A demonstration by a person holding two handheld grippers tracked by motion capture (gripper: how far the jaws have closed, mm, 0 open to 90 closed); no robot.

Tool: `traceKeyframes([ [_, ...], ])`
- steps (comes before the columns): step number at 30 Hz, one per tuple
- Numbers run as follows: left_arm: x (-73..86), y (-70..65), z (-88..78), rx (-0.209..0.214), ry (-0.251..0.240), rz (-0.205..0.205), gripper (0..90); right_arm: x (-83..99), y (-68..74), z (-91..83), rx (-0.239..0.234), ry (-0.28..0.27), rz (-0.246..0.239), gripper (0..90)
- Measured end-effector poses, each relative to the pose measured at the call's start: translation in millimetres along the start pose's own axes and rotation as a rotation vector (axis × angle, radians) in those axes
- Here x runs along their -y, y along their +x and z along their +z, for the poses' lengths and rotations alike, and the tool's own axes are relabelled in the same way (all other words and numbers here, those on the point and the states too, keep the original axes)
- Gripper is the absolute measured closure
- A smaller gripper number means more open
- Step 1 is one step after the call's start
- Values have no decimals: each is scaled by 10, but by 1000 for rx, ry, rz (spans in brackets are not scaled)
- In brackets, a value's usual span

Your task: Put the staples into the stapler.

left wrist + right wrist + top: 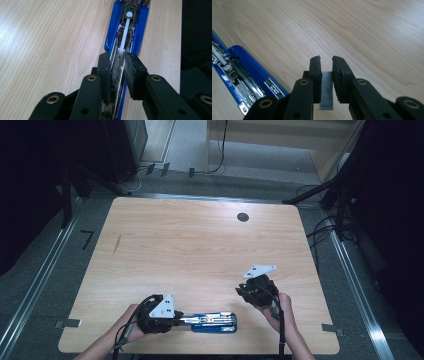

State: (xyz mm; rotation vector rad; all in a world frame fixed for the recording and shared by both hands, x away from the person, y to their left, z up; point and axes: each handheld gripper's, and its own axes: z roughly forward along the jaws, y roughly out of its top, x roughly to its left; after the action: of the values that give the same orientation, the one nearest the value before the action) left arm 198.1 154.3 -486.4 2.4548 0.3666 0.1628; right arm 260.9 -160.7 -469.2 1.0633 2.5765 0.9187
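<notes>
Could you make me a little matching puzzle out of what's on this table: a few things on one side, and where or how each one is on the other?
Things:
1. stapler
2. staples
3. hole
4. right tool

Places or states:
A. at the table's far edge
B. raised off the table, right of the stapler
C. lying open, clamped by the left tool
D. a grey strip between two black jaws

Pairs: 1-C, 2-D, 3-A, 4-B

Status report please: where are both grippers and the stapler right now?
Left gripper shut on the open blue stapler, near table edge. Right gripper shut on a strip of staples, apart from stapler. Nothing in the way.
</notes>
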Motion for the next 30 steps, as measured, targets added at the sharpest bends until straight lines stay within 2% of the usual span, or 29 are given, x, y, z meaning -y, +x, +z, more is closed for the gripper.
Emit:
traceKeyframes([
  [9,-1,0,0,0,1,0,757,-69,159,-24,-22,-20,-57,796],
  [30,0,1,1,-1,-1,-2,757,-149,373,-27,-73,-29,-133,797],
])
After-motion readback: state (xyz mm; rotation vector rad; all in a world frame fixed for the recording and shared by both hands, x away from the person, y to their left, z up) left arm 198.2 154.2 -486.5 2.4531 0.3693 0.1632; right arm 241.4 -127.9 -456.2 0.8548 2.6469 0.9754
